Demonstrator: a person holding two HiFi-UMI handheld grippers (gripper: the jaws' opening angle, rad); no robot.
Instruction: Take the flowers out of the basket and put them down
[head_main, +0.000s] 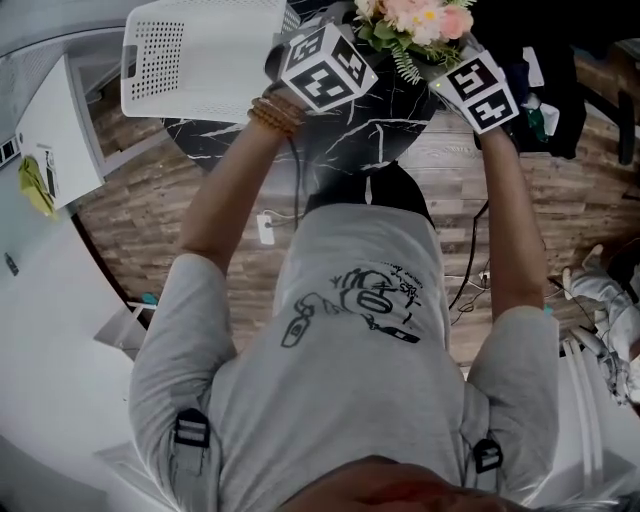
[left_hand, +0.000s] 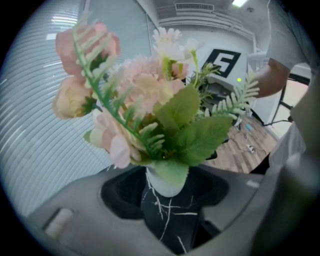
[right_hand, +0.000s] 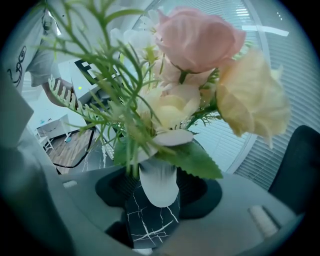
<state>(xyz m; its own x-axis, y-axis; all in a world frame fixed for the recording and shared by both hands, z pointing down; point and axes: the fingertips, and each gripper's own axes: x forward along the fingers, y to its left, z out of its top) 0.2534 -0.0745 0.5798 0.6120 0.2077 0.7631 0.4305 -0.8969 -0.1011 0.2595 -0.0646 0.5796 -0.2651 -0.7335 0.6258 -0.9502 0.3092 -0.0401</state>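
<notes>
A bunch of pink, cream and white flowers (head_main: 420, 20) with green leaves stands in a small white pot (left_hand: 162, 184) over the black marble table (head_main: 390, 110). The left gripper (head_main: 330, 60) takes the pot from one side and the right gripper (head_main: 480, 90) from the other. In the left gripper view the pot sits between the dark pads of the left gripper (left_hand: 165, 187), which close on it. The right gripper view shows the same pot (right_hand: 157, 187) clasped by the right gripper (right_hand: 157, 195), with marble (right_hand: 150, 225) just below. The white perforated basket (head_main: 200, 55) stands at the table's left.
A white cabinet (head_main: 55, 130) stands at the left on the wood floor. Cables and a power strip (head_main: 265, 228) lie under the table. Dark items (head_main: 560, 80) crowd the upper right. A black chair (right_hand: 300, 160) stands beyond the table by the window blinds.
</notes>
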